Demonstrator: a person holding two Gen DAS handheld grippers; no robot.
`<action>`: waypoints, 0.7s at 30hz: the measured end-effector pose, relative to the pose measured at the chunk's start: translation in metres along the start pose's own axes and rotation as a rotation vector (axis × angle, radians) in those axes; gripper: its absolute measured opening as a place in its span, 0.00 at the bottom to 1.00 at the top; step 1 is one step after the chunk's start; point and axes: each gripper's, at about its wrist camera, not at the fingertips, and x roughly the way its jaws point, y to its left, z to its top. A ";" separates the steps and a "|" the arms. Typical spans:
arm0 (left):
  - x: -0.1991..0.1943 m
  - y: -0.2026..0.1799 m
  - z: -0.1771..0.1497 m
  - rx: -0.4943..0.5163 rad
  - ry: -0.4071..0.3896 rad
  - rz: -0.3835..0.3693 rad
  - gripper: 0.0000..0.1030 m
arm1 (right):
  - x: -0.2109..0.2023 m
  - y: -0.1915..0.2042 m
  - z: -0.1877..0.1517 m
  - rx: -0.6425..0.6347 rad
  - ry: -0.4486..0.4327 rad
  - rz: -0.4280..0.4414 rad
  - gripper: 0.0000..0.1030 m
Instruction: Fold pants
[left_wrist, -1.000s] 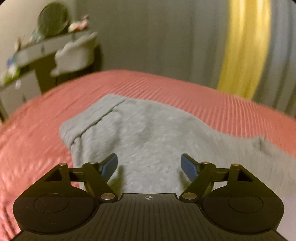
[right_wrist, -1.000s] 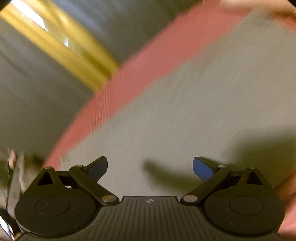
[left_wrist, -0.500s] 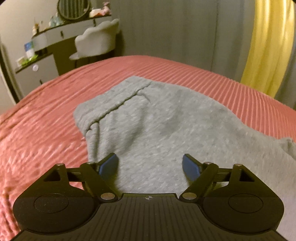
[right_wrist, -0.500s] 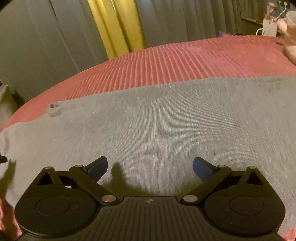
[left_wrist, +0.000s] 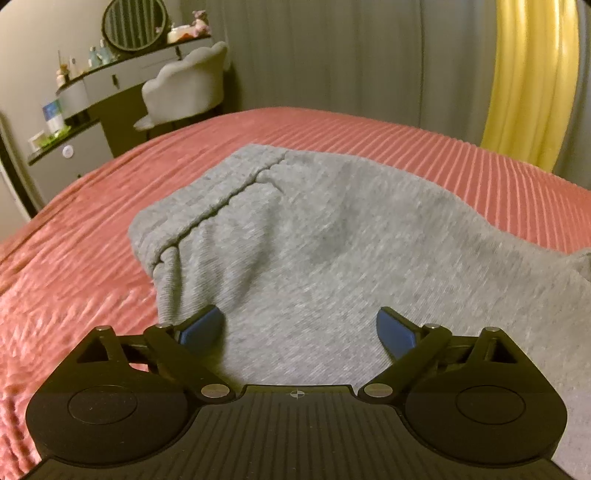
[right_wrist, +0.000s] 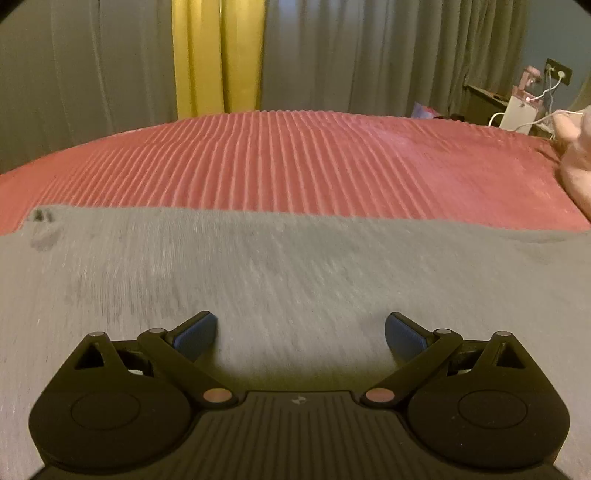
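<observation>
Grey pants (left_wrist: 332, 240) lie spread on a red ribbed bedspread (left_wrist: 92, 229). In the left wrist view the waistband end (left_wrist: 207, 199) points to the far left. My left gripper (left_wrist: 300, 326) is open and empty, low over the cloth near its left edge. In the right wrist view the pants (right_wrist: 295, 266) stretch flat across the frame. My right gripper (right_wrist: 300, 332) is open and empty, just above the grey cloth.
A vanity desk with a round mirror (left_wrist: 133, 22) and a pale chair (left_wrist: 184, 88) stand beyond the bed at the left. Grey and yellow curtains (right_wrist: 218, 55) hang behind. A pink pillow (right_wrist: 576, 155) and a nightstand with cables (right_wrist: 517, 107) are at the right.
Both grippers have swung and settled: the left view turned left toward the waistband, the right view levelled out over the flat pants. Both stayed open.
</observation>
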 end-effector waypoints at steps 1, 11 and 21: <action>0.000 0.001 0.000 -0.011 -0.003 -0.004 0.94 | 0.007 0.006 0.004 -0.018 -0.011 -0.018 0.96; 0.004 -0.005 0.000 0.007 -0.025 0.018 0.97 | 0.049 0.011 0.041 0.016 -0.085 -0.034 0.96; 0.002 -0.002 0.000 -0.012 -0.025 0.008 0.97 | -0.001 0.066 0.001 -0.024 -0.078 0.078 0.96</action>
